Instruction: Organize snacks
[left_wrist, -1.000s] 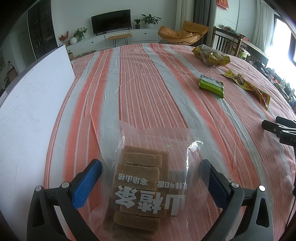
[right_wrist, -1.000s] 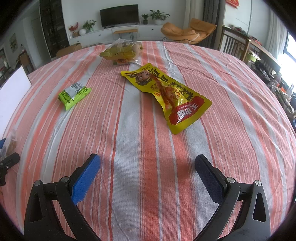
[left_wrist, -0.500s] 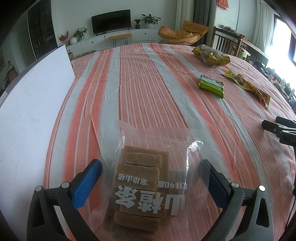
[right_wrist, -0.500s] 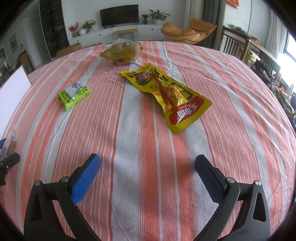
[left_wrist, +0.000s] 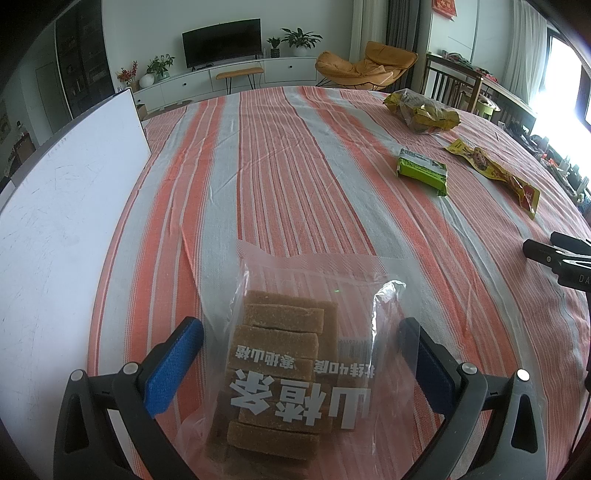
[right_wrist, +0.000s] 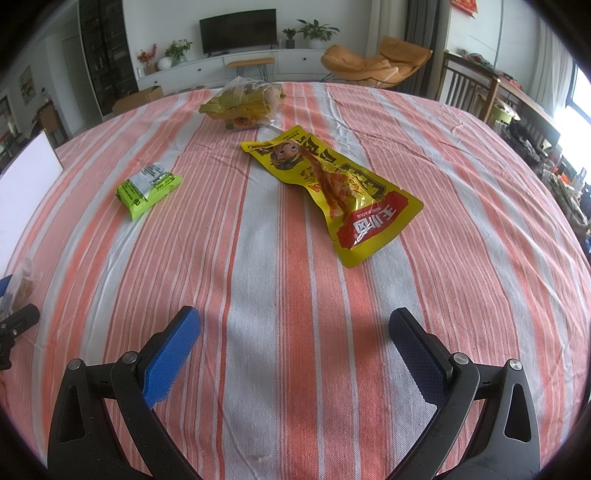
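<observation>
A clear bag of brown hawthorn bars lies on the striped tablecloth between the open fingers of my left gripper; the pads stand beside it, not pressing it. My right gripper is open and empty over bare cloth. A yellow and red snack pouch lies ahead of it, a green packet to the left, and a yellow bag of snacks at the far side. These also show in the left wrist view: green packet, pouch, yellow bag.
A white board lies along the table's left side. The striped tablecloth covers a round table. The right gripper's tip shows at the right edge of the left wrist view. Chairs stand beyond the far right edge.
</observation>
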